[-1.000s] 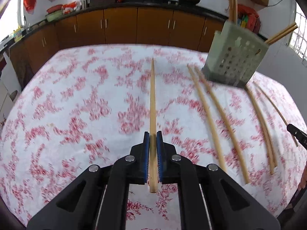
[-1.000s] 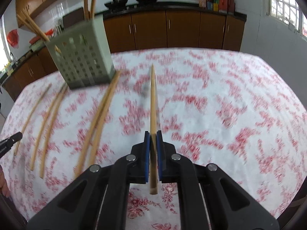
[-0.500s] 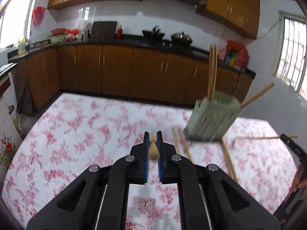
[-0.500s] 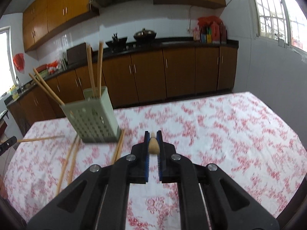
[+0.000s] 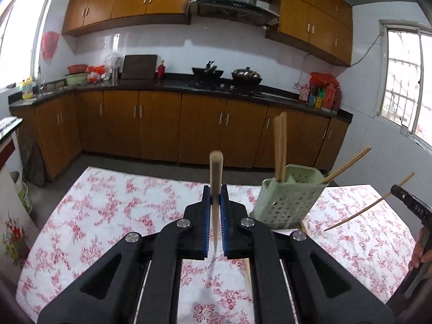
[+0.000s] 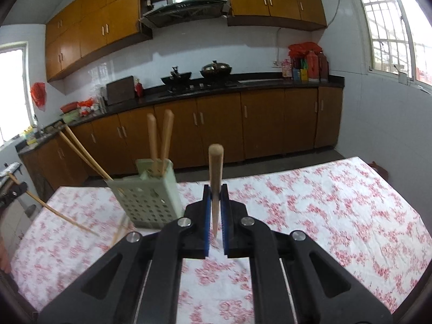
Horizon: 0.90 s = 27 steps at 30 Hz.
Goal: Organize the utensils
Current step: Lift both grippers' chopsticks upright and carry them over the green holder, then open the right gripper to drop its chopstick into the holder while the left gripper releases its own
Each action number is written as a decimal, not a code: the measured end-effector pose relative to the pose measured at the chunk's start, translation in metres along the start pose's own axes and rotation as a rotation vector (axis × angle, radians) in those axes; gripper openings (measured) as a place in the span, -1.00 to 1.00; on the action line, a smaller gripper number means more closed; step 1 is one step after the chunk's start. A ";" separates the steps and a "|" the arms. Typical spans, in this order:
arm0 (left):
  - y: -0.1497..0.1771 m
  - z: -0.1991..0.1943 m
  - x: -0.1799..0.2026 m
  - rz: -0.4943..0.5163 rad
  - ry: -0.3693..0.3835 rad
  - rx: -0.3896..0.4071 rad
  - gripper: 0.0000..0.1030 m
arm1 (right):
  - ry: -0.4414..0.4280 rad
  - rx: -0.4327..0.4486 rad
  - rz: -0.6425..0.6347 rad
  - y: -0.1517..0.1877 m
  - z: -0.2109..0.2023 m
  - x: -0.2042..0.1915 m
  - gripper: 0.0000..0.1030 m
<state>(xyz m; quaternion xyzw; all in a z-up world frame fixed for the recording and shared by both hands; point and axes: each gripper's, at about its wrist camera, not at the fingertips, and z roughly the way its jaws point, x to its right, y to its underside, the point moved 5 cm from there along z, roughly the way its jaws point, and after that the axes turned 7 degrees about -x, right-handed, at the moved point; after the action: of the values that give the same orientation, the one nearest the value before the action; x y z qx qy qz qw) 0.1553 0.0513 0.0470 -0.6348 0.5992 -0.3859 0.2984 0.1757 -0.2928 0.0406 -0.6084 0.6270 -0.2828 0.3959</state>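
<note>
Domestic kitchen: wooden cabinets (image 5: 151, 124), range hood (image 5: 232, 0), woks on the hob (image 6: 199, 74), floral-clothed table (image 6: 337, 202).

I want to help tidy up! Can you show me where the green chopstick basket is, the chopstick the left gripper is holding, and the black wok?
Green chopstick basket (image 5: 286, 205): left wrist view, perforated front wall.
Held chopstick (image 5: 216, 178): left wrist view, thick upper shaft.
Black wok (image 5: 207, 72): left wrist view, its bowl.

You see brown cupboards (image 5: 162, 124) under black counter (image 5: 172, 83) — white tiled wall (image 5: 175, 46), bright window (image 6: 391, 21), grey floor (image 6: 297, 162).
</note>
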 end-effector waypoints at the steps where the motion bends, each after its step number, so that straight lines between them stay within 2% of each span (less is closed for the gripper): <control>1: -0.005 -0.004 0.003 0.005 0.007 0.010 -0.86 | -0.031 0.007 0.001 -0.009 -0.007 -0.004 -0.85; 10: -0.060 -0.039 0.045 0.041 0.102 0.137 -0.86 | -0.239 0.075 0.014 -0.065 -0.049 -0.038 -0.85; 15: -0.092 -0.042 0.072 0.024 0.122 0.232 -0.86 | -0.228 0.141 -0.012 -0.086 -0.056 -0.050 -0.85; 18: -0.107 -0.035 0.081 0.005 0.128 0.276 -0.86 | -0.205 0.151 -0.028 -0.094 -0.047 -0.055 -0.85; 23: -0.125 -0.020 0.096 -0.023 0.105 0.354 -0.86 | -0.175 0.105 -0.037 -0.096 -0.016 -0.057 -0.85; 27: -0.121 0.010 0.102 -0.023 0.079 0.334 -0.86 | -0.177 0.057 -0.027 -0.093 0.011 -0.057 -0.85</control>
<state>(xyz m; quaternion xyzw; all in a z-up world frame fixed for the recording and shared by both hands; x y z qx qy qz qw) 0.2264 -0.0382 0.1564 -0.5677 0.5306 -0.5081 0.3714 0.2316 -0.2446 0.1212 -0.6279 0.5732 -0.2509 0.4628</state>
